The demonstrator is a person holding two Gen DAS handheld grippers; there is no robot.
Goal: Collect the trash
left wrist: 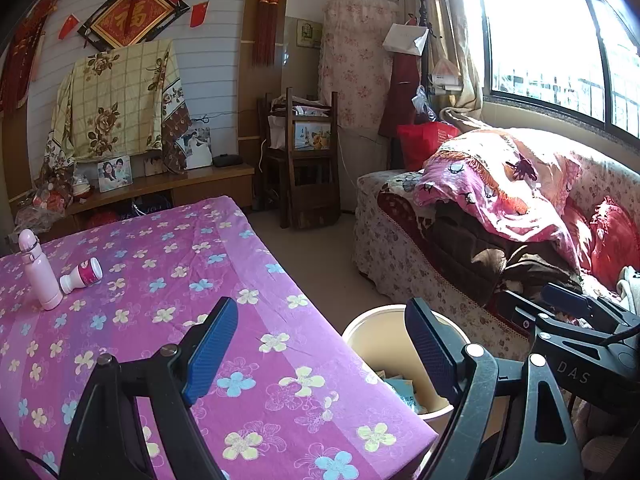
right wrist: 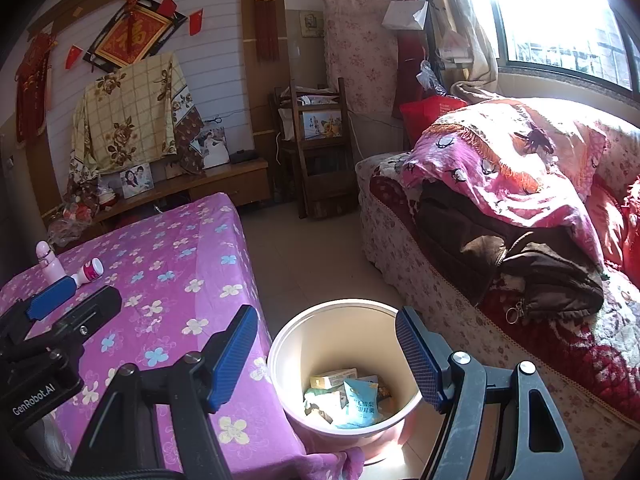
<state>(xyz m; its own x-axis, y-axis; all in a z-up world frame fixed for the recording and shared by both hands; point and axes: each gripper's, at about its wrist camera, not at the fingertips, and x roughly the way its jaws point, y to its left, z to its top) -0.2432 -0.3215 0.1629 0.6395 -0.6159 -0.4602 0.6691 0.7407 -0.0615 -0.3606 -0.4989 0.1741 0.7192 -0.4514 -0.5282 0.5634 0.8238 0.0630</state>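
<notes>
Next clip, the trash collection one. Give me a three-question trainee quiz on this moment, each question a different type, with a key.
1. True or false: the small bottle on the table stands upright.
2. Where is the bin? A) on the sofa B) on the floor between table and sofa C) on the table
3. What do the left gripper and right gripper hold?

Key: 1. False, it lies on its side beside the upright pink flask. 2. B. 3. Nothing; both sets of jaws are open and empty, and the wrappers already lie in the bin.
</notes>
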